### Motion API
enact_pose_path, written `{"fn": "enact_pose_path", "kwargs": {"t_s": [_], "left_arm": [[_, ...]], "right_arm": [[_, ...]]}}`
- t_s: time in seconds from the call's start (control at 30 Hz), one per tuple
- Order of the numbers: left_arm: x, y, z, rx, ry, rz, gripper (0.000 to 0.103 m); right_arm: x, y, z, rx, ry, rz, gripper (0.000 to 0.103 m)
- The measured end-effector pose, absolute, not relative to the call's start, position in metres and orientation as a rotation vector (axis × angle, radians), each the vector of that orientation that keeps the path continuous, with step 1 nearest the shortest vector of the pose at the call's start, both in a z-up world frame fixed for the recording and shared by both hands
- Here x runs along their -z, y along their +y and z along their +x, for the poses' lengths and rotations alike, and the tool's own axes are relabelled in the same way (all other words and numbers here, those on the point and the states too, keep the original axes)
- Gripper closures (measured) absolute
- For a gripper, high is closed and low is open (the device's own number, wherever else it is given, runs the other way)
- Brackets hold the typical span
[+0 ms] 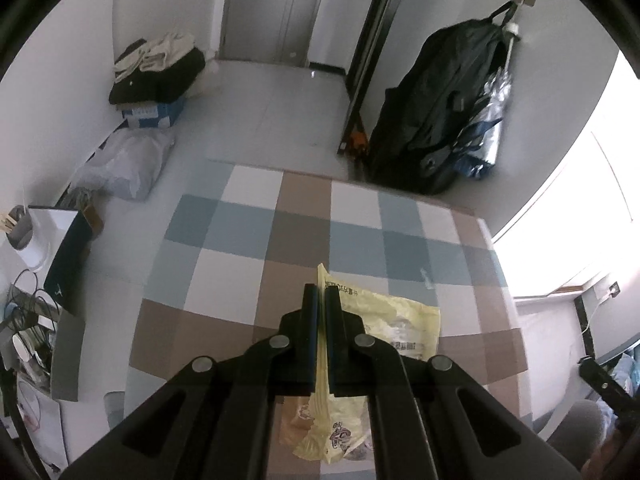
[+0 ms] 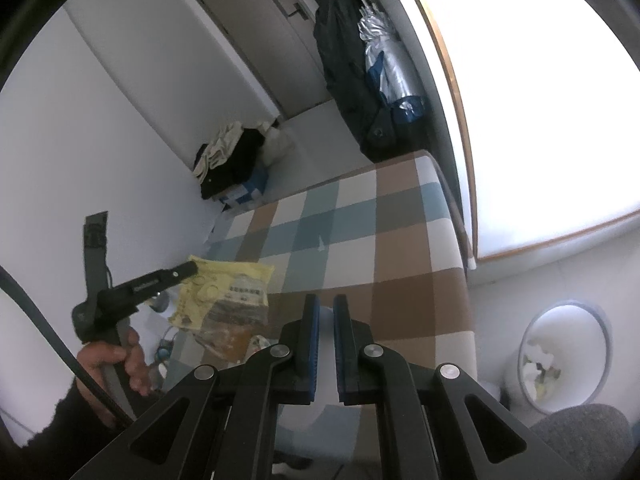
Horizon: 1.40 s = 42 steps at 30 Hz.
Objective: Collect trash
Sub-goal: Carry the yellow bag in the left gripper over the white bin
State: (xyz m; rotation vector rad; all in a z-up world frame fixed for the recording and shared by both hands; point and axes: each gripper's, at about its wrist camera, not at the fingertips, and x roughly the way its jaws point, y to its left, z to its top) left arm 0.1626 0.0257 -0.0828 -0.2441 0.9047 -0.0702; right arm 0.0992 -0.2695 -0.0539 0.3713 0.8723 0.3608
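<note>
My left gripper is shut on a crumpled yellow snack wrapper, which hangs from its pads above the checked tablecloth. In the right wrist view the same left gripper, held by a person's hand, grips the wrapper by its top corner over the table's left edge. My right gripper hovers over the cloth with its blue pads nearly touching and nothing between them. A small white scrap lies on the cloth farther ahead.
A white bin with trash inside stands on the floor to the right of the table, beside a grey stool. A black bag and a silver umbrella hang on the far wall. Clothes on a box and a plastic bag lie by the left wall.
</note>
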Motion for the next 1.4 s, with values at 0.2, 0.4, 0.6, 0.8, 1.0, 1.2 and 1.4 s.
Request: {"fn": "enact_pose_path", "kwargs": {"t_s": [0.2, 0.4, 0.6, 0.8, 1.0, 1.2, 1.4], "left_arm": [[0.058, 0.029, 0.144, 0.071, 0.843, -0.226, 0.103], [0.039, 0.033, 0.118, 0.065, 0.802, -0.206, 0.103], [0.026, 0.028, 0.097, 0.067, 0.770, -0.178, 0.103], [0.011, 0.013, 0.082, 0.086, 0.727, -0.148, 0.103], [0.000, -0.008, 0.074, 0.129, 0.715, -0.144, 0.103], [-0.014, -0.047, 0.073, 0.192, 0.696, -0.120, 0.103], [-0.022, -0.093, 0.073, 0.253, 0.679, -0.096, 0.103]], "right_arm": [[0.045, -0.264, 0.092, -0.370, 0.845, 0.356, 0.097], [0.034, -0.257, 0.083, -0.387, 0.813, 0.349, 0.097], [0.020, -0.250, 0.072, -0.409, 0.773, 0.329, 0.097], [0.000, -0.254, 0.059, -0.427, 0.716, 0.334, 0.097], [-0.024, -0.275, 0.044, -0.417, 0.655, 0.342, 0.097], [-0.046, -0.311, 0.026, -0.377, 0.590, 0.341, 0.097], [-0.066, -0.359, 0.006, -0.295, 0.542, 0.331, 0.097]]}}
